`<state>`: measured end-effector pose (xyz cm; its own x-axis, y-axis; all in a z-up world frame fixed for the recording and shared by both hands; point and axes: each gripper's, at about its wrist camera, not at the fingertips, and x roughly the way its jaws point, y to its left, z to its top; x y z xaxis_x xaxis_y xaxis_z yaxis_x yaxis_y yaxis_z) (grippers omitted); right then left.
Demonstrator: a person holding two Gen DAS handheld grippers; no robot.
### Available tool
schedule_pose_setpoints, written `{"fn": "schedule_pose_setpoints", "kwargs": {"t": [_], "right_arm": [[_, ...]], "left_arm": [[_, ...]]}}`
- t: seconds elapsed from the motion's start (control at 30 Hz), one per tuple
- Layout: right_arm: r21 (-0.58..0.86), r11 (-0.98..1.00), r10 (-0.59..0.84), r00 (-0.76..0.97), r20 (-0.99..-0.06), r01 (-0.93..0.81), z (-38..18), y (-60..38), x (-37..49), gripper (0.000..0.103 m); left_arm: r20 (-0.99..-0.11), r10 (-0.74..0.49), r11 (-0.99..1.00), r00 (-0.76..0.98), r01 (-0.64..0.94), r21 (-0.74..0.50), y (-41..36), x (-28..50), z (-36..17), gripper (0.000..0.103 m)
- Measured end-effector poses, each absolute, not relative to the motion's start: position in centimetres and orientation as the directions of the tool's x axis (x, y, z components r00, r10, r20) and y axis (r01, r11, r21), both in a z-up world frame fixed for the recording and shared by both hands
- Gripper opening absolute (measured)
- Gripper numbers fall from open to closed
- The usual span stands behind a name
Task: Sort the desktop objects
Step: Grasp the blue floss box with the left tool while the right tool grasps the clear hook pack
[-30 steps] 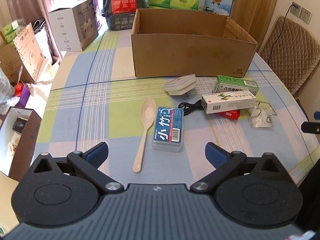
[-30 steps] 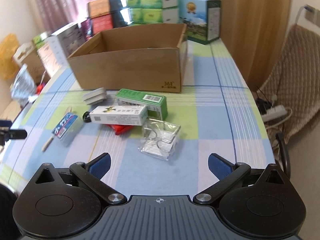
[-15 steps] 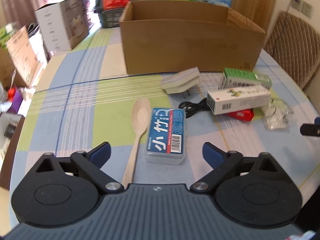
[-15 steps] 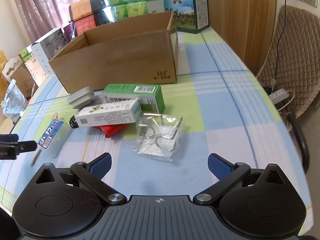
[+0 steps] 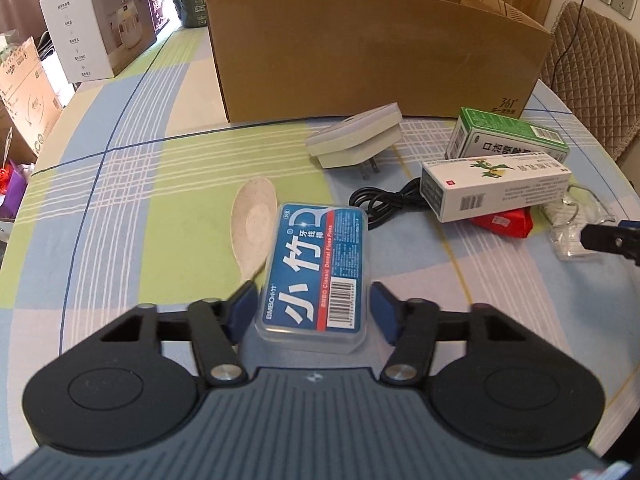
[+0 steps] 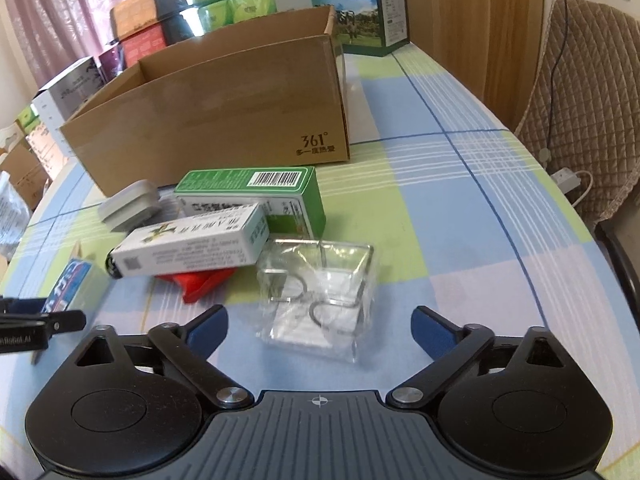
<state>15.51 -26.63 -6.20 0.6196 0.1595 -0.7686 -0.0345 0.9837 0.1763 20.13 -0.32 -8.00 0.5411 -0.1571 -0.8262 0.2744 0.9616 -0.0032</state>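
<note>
My left gripper (image 5: 312,308) has its blue pads against both long sides of the clear dental floss pick box (image 5: 320,264), which lies flat on the checked tablecloth. A beige spoon (image 5: 252,220) lies just left of that box. My right gripper (image 6: 320,332) is wide open, and a clear plastic packet of metal hooks (image 6: 320,292) sits just beyond its fingertips. A white medicine box (image 6: 192,248) rests on a red packet (image 6: 196,284), with a green box (image 6: 256,192) behind. The open cardboard box (image 5: 376,60) stands at the back.
A grey plug adapter (image 5: 356,136) and a black cable (image 5: 380,204) lie in front of the cardboard box. Stacked cartons and tissue packs line the table's far end. A padded chair (image 6: 580,100) stands off the right edge, and cartons (image 5: 24,92) stand off the left.
The left gripper moved forward and down over the floss box and narrowed its jaws onto it. The right gripper advanced toward the clear hook packet and stayed open.
</note>
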Motion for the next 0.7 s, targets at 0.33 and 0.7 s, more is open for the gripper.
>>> {"fn": "schedule_pose_setpoints", "kwargs": {"t": [0.33, 0.7], "right_arm": [[0.137, 0.991, 0.109, 0.622, -0.775, -0.003, -7.7, -25.8, 18.0, 0.086], [0.104, 0.994, 0.108, 0.612, -0.784, -0.042, -7.8, -25.5, 17.9, 0.064]], "left_arm": [[-0.824, -0.175, 0.968, 0.539, 0.245, -0.046, -0.8, 19.6, -7.8, 0.052], [-0.820, -0.198, 0.958, 0.537, 0.284, -0.045, -3.0, 17.4, -7.7, 0.052]]}}
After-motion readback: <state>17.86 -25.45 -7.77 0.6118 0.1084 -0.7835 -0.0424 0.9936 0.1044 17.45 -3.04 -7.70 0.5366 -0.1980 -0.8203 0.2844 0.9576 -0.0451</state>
